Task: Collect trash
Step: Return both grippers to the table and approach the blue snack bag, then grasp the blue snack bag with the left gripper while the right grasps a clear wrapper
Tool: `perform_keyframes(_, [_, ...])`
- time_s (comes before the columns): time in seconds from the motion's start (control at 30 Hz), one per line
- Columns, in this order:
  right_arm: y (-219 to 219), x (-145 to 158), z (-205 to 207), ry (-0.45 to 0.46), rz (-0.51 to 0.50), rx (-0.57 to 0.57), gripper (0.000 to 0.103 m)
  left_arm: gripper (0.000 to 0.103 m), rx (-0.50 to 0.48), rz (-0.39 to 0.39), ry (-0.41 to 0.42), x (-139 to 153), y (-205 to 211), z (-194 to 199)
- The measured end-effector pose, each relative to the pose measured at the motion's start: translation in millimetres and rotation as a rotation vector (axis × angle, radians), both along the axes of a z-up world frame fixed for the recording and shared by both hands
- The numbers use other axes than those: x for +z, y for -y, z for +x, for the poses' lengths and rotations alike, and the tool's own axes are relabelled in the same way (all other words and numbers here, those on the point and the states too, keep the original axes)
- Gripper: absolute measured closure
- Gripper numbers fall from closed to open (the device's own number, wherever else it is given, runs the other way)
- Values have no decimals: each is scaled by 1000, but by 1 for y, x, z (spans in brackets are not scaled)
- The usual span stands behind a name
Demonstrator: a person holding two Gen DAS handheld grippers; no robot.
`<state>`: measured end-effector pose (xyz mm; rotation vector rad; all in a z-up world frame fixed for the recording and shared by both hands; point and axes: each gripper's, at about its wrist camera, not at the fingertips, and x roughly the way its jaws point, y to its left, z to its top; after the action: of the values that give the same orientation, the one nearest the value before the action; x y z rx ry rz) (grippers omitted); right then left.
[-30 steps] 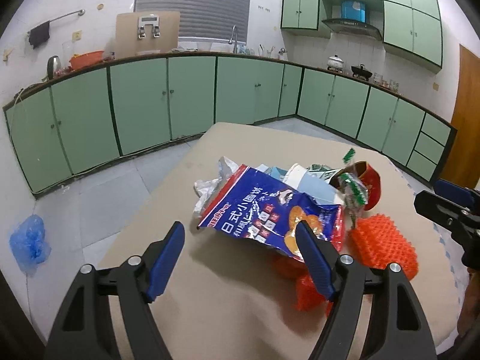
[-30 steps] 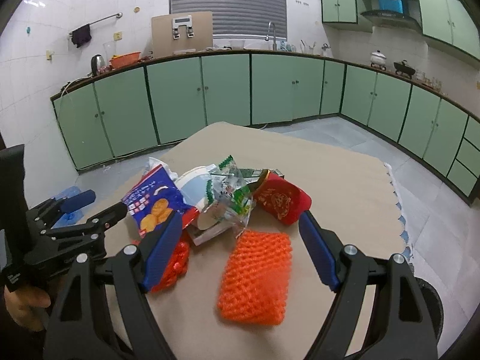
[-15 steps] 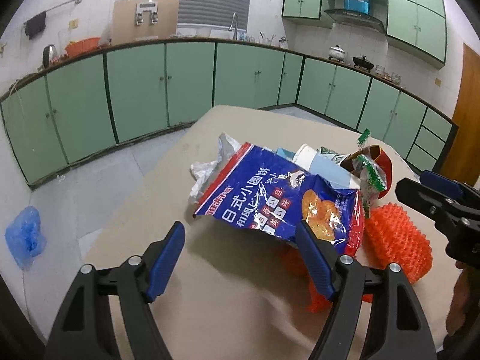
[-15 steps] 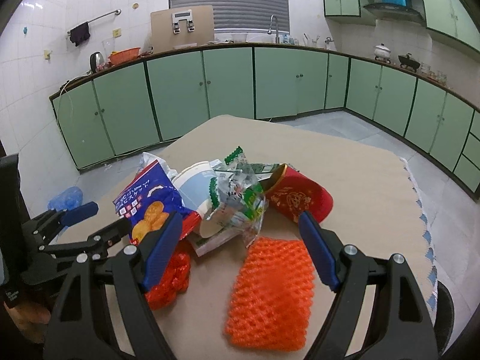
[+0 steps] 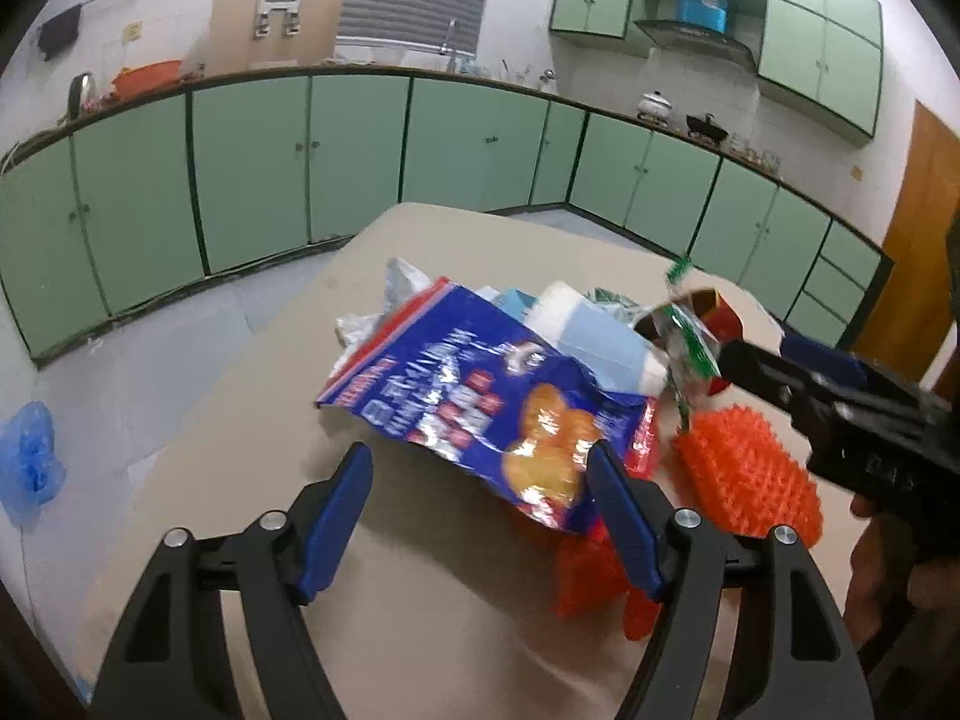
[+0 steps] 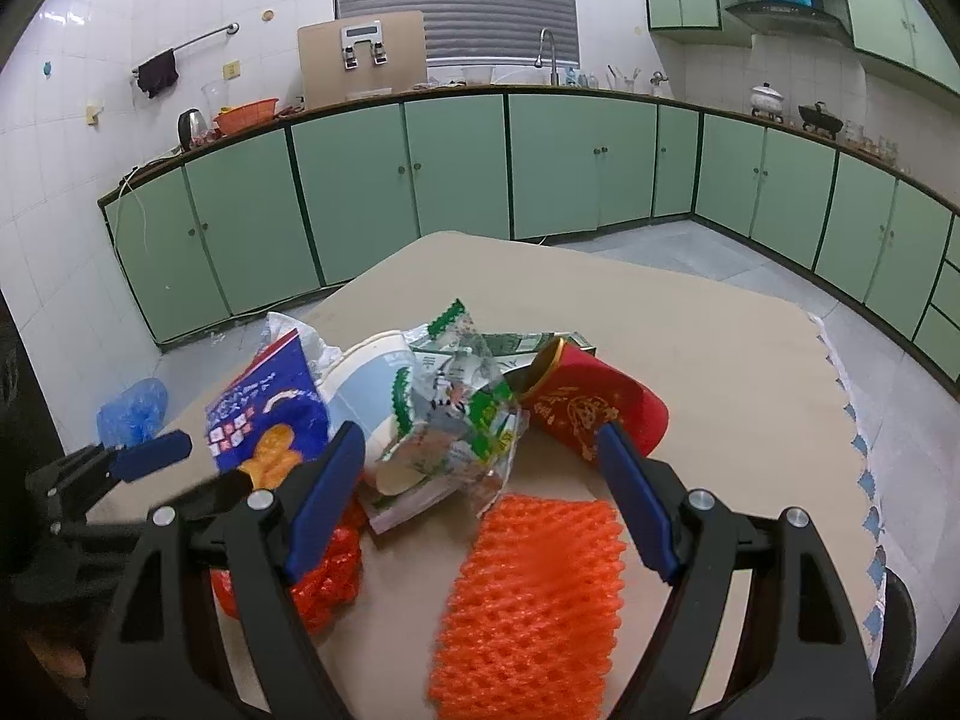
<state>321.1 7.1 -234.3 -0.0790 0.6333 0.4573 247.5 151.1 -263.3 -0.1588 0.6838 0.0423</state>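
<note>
Trash pile sits mid-table on the beige table (image 6: pixel 720 372), green kitchen cabinets (image 6: pixel 456 162) behind. Left gripper (image 5: pixel 480 480) open, blue pads spread, its jaws just narrowed slightly with nothing pinched; the near edge of the blue snack bag (image 5: pixel 480 384) lies between the tips, right pad just beside the bag's orange-printed corner, contact cannot be told. Right gripper (image 6: pixel 480 456) open wide, nothing clamped; between its tips are the crumpled clear-green wrapper (image 6: pixel 456 414) and the far end of the orange foam net (image 6: pixel 534 594), which lies flat on the near side. Red can-like pouch (image 6: pixel 594 402) lies on its side at right of the pile, just beside the right pad. White-blue paper cup (image 6: pixel 372 378) tipped over behind the wrapper, touching the blue snack bag on its left. A second orange net piece (image 6: pixel 330 576) bunched at near left, partly under the left pad of the right gripper. Blue plastic bag (image 5: pixel 27 462) on the floor far left, well apart from the table. Part of a hand (image 5: pixel 882 564) shows under the right gripper in the left wrist view
</note>
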Motion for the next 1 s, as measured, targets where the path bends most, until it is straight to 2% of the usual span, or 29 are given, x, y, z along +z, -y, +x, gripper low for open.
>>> perform_keyframes(0.1, [4, 0, -2, -7, 9, -1, 25, 33, 1, -9, -8, -1, 2, -1])
perform_keyframes(0.17, [5, -1, -4, -6, 4, -2, 25, 38, 7, 5, -6, 1, 3, -4])
perform_keyframes(0.23, [7, -1, -5, -8, 2, -1, 25, 38, 2, 49, 19, 9, 9, -10])
perform_keyframes(0.4, [12, 1, -5, -8, 16, -13, 25, 37, -59, 49, 40, 21, 25, -11])
perform_keyframes(0.57, [18, 2, -6, -7, 19, -15, 25, 36, -95, 59, 1, 10, 39, 2])
perform_keyframes(0.63, [21, 3, -7, -8, 21, -18, 25, 36, -87, 78, -11, 3, 40, 6])
perform_keyframes(0.77, [24, 3, -6, -12, 25, -22, 25, 36, -61, 53, -55, -11, 28, 10])
perform_keyframes(0.9, [20, 2, -6, -17, 19, -16, 25, 36, -36, 42, -43, -10, 22, 6])
perform_keyframes(1.0, [17, 2, -8, -13, 9, -10, 25, 43, -24, 30, -23, -5, 19, 3])
